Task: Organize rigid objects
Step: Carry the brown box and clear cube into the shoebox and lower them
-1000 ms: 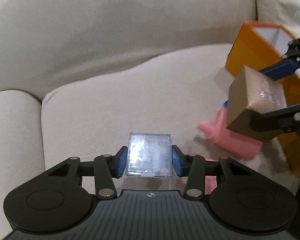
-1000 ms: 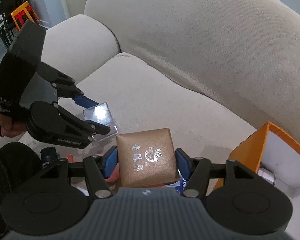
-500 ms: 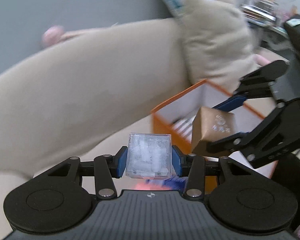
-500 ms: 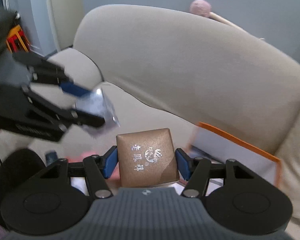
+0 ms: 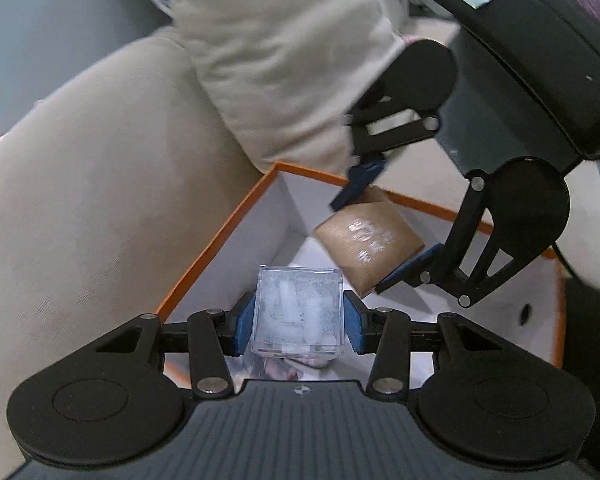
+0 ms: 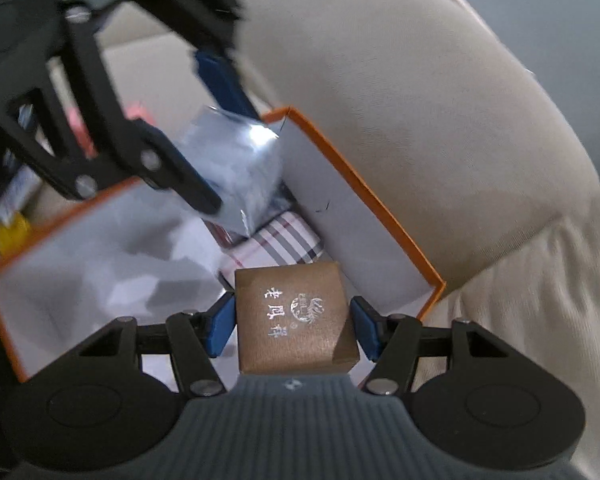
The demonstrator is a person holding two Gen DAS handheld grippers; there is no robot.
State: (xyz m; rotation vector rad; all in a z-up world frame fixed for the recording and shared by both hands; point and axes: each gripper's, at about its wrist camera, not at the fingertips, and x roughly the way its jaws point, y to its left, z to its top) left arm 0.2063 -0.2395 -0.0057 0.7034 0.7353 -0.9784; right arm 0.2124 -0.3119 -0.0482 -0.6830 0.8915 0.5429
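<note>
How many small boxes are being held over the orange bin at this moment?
2. The clear plastic box sits clamped in the left gripper; the brown box sits clamped in the right gripper. Both hang above the orange bin. Other items inside it may be hidden.

The left gripper (image 6: 204, 128) is blurred in the right wrist view, and the clear box (image 6: 236, 168) hides part of the checked item (image 6: 288, 240) below.
</note>
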